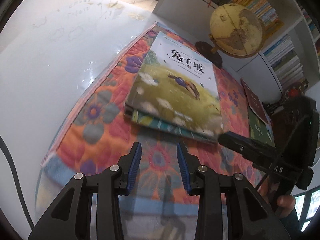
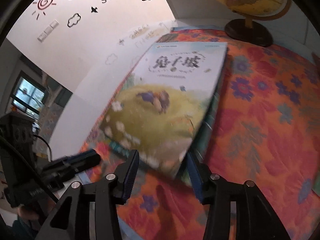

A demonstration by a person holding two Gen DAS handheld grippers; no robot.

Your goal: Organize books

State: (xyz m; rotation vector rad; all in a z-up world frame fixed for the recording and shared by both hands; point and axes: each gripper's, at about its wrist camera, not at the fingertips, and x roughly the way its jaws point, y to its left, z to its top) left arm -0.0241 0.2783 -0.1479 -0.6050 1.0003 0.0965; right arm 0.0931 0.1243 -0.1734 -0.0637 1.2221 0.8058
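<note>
While the floral mat [image 1: 96,120] covers most of the white surface [image 1: 50,70], the books lie on it as follows.

Top book: a picture book with a grassy cover [image 1: 176,88] lies face up on a teal-edged book [image 1: 160,125], the pair near the mat's left edge and towards the surface's far side.

Other books: a red book [image 1: 255,100] overlaps a green book [image 1: 260,128] near the right edge of the mat, well apart from the pair.

Left tool: the left tool [image 1: 159,160] hangs over bare mat just short of the pair's near edge, its blue pads [image 1: 136,166] apart with nothing between them.

Right tool: in its own view the right tool [image 2: 163,172] has its jaws apart around the near corner of the grassy-cover book; that corner sits between the pads [image 2: 131,172], but blur hides whether either pad touches it. From the left wrist view its tip shows at the pair's near right corner.

Globe: a yellow globe [image 1: 236,30] on a dark round base stands at the mat's far edge, beyond the pair.

Hand: a hand [image 1: 284,202] grips the right tool's handle.

Background: shelves of books [image 1: 284,64] stand past the far right corner.
</note>
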